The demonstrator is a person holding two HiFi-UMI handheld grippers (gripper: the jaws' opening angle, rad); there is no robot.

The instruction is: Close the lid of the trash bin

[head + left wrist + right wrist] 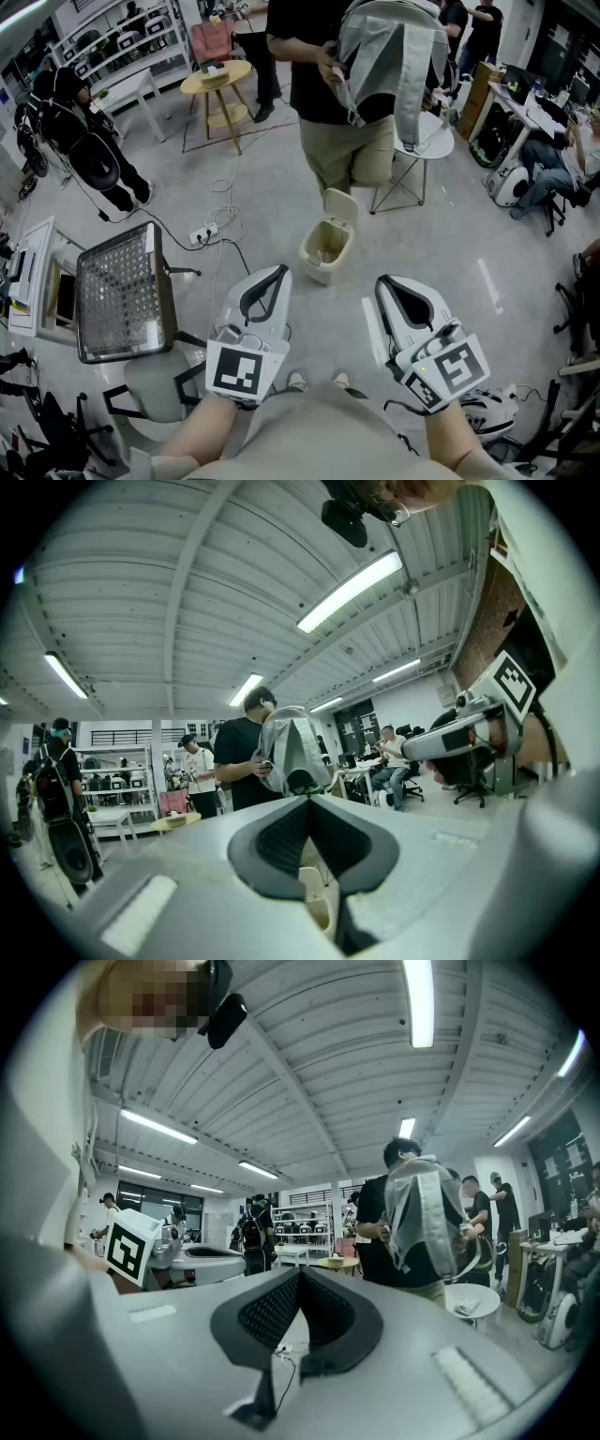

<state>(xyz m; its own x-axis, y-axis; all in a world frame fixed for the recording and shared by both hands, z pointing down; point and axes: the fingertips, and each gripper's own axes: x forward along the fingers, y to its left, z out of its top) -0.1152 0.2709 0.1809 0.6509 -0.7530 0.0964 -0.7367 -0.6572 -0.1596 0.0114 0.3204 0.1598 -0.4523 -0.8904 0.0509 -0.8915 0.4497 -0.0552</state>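
The left gripper (277,273) sits at the lower centre-left of the head view, pointing up the frame. Its jaws are pressed together at the tips and clamp nothing. In the left gripper view, the dark pads (272,841) meet in a point above a teardrop-shaped gap.

The right gripper (386,281) is at the lower centre-right, beside the left one and apart from it. It is closed on nothing as well, and its tips are joined in the right gripper view.

The trash bin (326,251) stands on the floor (262,178) in the middle of the head view. It is above and between the two gripper tips and touches neither. Its lid (340,204) is raised, standing up at the bin's far edge, so the inside is open. In the left gripper view the bin shows through the gap below the joined tips.

Just above the bin, at the top centre, a person in a black shirt (349,141) holds a grey backpack (394,47). A wire basket (122,286) sits at the left edge. A power strip (204,234) lies between the basket and the bin. A round yellow table (216,80) stands in the upper left.
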